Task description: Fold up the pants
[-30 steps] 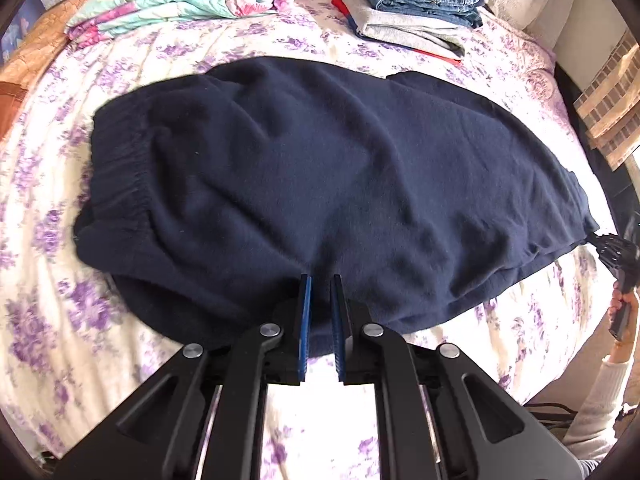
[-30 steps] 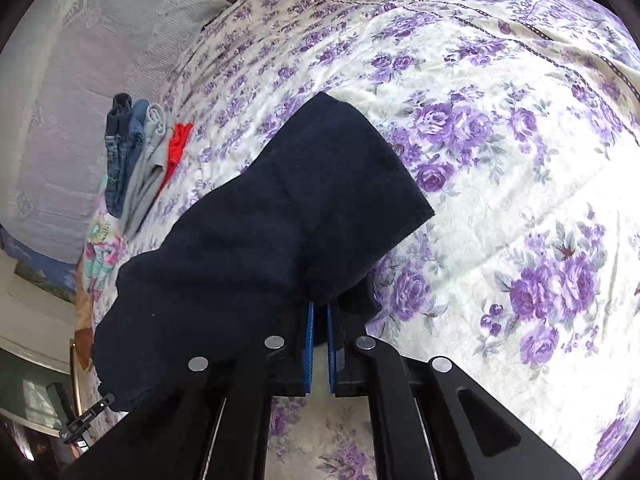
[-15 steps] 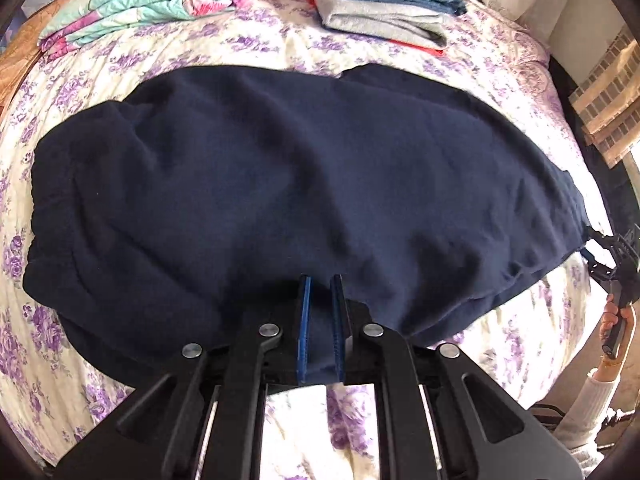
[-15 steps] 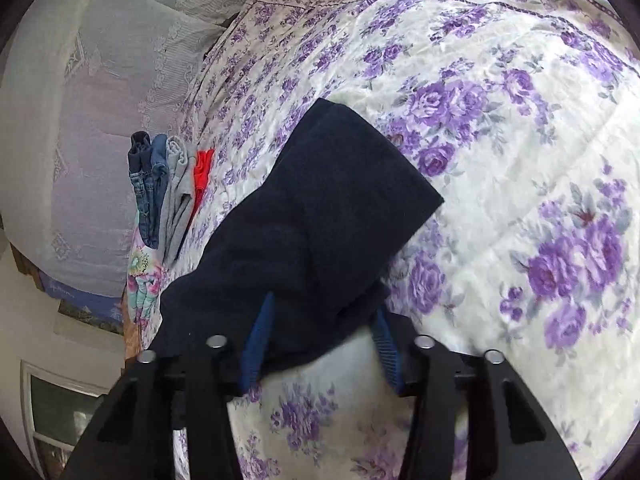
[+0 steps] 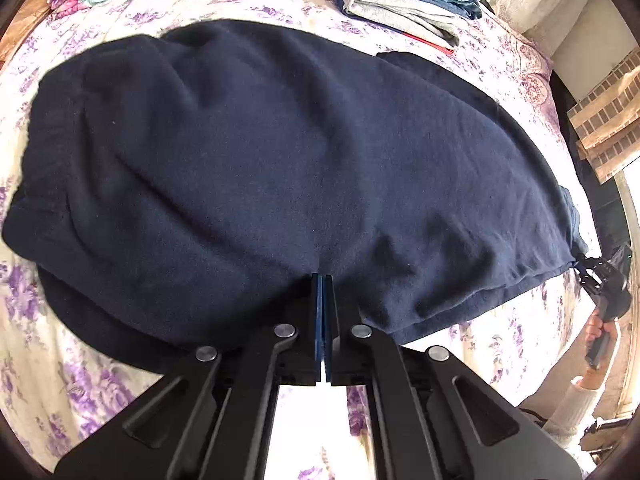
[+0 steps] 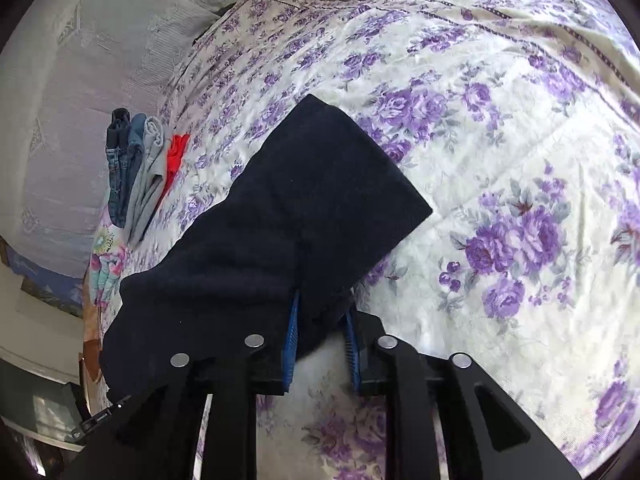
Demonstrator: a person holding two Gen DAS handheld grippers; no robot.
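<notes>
Navy fleece pants [image 5: 280,168] lie lengthwise on the floral bedspread [image 6: 500,128], already doubled leg over leg, so 1 fold looks done and the crosswise folds remain. Left gripper [image 5: 322,280] is clenched on the near edge; right gripper [image 6: 322,312] has its jaws spread, the cuff end lying loose between them.

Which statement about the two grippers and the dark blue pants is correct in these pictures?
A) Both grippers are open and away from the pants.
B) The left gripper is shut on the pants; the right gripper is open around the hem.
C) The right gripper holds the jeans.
B: the left gripper pinches the pants edge, while the right gripper shows a gap with cloth between.
</notes>
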